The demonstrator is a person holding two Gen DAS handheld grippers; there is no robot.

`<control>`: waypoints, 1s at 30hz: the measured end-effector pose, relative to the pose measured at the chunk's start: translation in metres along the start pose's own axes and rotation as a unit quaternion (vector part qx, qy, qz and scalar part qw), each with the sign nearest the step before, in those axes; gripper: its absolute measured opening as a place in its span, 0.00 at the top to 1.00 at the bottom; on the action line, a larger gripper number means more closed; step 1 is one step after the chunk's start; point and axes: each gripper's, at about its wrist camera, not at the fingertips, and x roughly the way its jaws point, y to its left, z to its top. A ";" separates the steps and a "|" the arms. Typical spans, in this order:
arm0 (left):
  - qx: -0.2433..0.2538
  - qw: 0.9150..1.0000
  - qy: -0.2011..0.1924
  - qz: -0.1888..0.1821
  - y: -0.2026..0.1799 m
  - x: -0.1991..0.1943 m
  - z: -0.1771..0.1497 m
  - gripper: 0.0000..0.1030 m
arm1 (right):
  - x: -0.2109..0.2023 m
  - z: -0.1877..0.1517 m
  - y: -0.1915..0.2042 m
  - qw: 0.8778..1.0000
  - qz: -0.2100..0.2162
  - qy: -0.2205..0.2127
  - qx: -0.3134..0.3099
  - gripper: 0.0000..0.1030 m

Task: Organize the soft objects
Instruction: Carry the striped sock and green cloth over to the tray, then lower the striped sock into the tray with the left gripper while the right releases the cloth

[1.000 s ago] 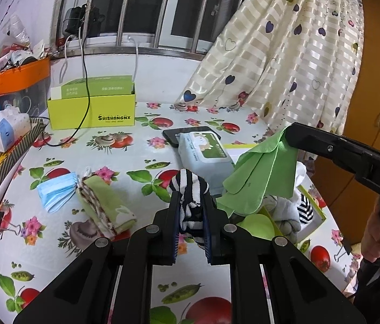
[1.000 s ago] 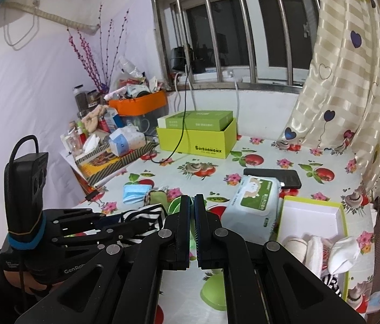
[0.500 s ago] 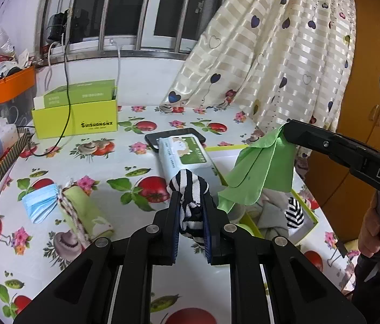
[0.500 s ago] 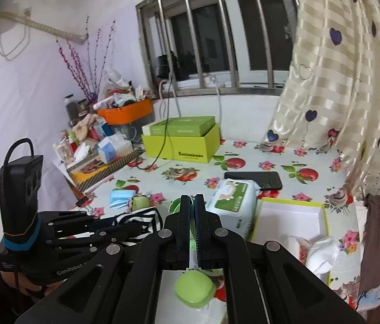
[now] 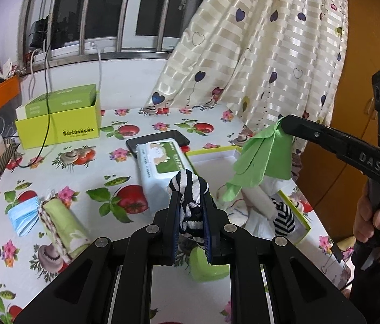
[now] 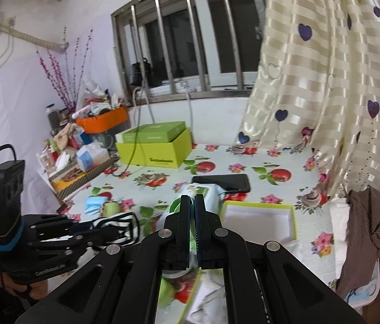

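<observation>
Both grippers have swung toward the shallow yellow-rimmed box (image 5: 292, 210) since a second ago. Left wrist view: the left gripper (image 5: 191, 210) clamps a black-and-white striped sock (image 5: 188, 189), box ahead-right; the right gripper (image 5: 284, 124) pinches a green cloth (image 5: 260, 159) hanging directly over it, so nearer. Right wrist view: closed fingers hide the cloth; the box lies ahead-right.

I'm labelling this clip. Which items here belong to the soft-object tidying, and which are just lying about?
Job: striped sock in left tongs; green cloth in right tongs; white box; face mask; folded towel.
Bystanders: wet wipes, phone, yellow-green carton.
</observation>
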 end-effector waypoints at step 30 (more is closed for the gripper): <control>0.039 0.998 0.036 -0.014 -0.040 0.073 0.030 0.85 | 0.097 -0.055 -0.130 0.986 -0.032 0.124 0.107 0.96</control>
